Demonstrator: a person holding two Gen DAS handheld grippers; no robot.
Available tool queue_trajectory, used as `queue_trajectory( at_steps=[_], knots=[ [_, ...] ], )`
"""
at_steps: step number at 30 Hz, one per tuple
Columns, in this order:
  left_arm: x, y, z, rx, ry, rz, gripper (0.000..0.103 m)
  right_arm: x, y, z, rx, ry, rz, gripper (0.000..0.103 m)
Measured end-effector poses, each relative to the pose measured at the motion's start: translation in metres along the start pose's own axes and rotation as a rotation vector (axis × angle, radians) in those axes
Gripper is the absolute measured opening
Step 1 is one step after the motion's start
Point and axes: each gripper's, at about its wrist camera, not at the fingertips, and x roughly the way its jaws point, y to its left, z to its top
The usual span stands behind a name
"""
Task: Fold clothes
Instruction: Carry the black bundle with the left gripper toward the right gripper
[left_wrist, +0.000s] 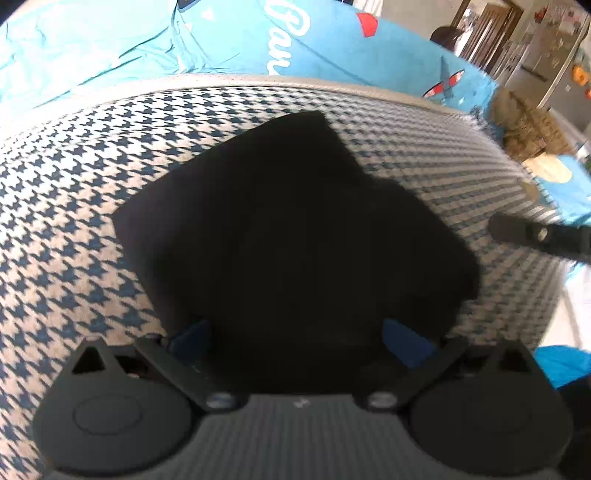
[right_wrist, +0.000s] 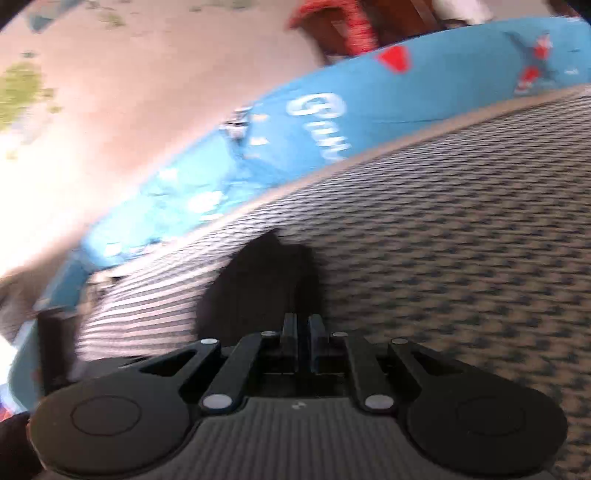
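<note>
No container shows in either view. A black garment lies flat on a houndstooth cloth in navy and cream, folded into a compact, roughly angular shape with crisp straight edges; its surface is too dark to read any detail. The houndstooth cloth rests on a bright blue printed sheet with white lettering and red shapes.

The left gripper points forward and down over the near edge of the black garment, its blue-padded fingers spread wide on either side of the fabric, not clamping it. The right gripper sits low over the houndstooth cloth (this view is heavily blurred), its jaws drawn nearly together, with dark fabric just ahead of the tips; I cannot tell whether any is pinched between them. Its black fingertip also appears at the garment's right side in the left view.
</note>
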Motion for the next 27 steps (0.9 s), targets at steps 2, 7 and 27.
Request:
queue_trajectory(
  at_steps=[2,7,27],
  knots=[
    [-0.006,-0.005,-0.003,0.011,-0.011,-0.032,0.103,0.003,0.004,-0.003,-0.024,0.036,0.022,0.011],
    [-0.01,-0.016,-0.009,0.057,-0.018,-0.025,0.103,0.003,0.015,-0.017,-0.162,0.086,-0.09,0.011],
    [0.006,-0.02,-0.016,0.12,0.022,0.024,0.103,0.028,0.03,-0.048,-0.426,0.13,-0.199,0.007]
  ],
)
